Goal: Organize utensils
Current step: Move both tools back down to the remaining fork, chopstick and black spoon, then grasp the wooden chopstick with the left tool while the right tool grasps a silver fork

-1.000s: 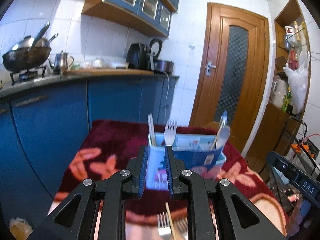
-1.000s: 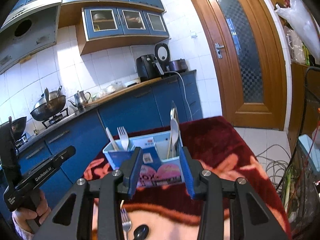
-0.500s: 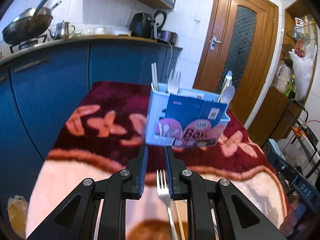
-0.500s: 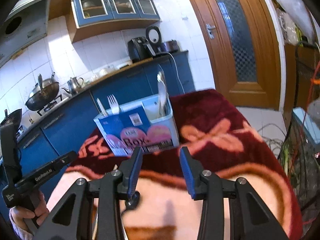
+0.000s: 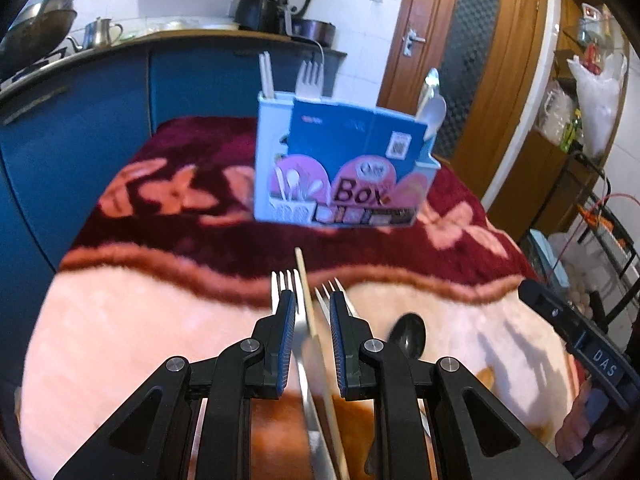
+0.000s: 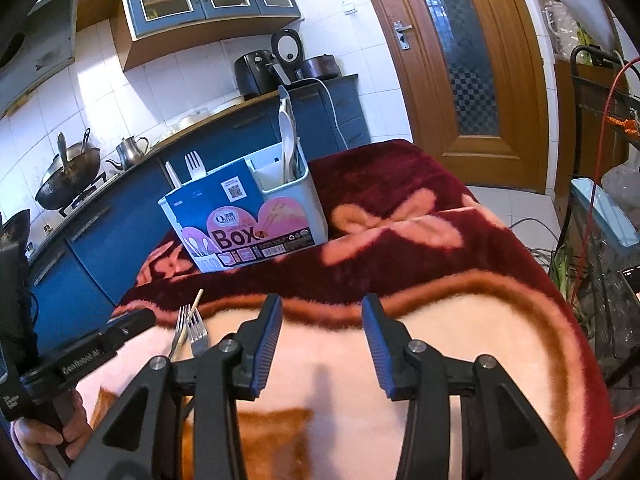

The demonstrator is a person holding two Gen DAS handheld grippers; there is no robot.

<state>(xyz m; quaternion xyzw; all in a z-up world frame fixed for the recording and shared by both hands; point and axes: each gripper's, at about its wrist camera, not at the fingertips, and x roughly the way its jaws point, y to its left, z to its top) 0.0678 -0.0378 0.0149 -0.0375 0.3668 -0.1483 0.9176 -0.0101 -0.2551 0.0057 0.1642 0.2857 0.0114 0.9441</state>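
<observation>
A blue and white utensil box (image 5: 344, 164) (image 6: 244, 220) stands on the dark red part of the blanket and holds a white fork, white chopsticks and spoons. Nearer, on the pink part, lie two metal forks (image 5: 282, 280) (image 6: 196, 330), a wooden chopstick (image 5: 302, 276) (image 6: 196, 300) and a black spoon (image 5: 408, 338). My left gripper (image 5: 313, 308) (image 6: 138, 318) hovers over the chopstick and a fork handle, jaws narrowly apart and gripping nothing. My right gripper (image 6: 322, 304), to the right of the forks, has its jaws opening with nothing between them.
The blanket-covered table (image 6: 500, 320) drops off at its left and right edges. Blue cabinets (image 5: 80, 128) with a wok, kettle and air fryer run behind. A wooden door (image 6: 460, 60) and a wire rack with cables (image 6: 600, 200) stand to the right.
Both grippers have sunk and tipped down toward the blanket. The left one now hangs over the fork and chopstick. The right jaws stand a little wider.
</observation>
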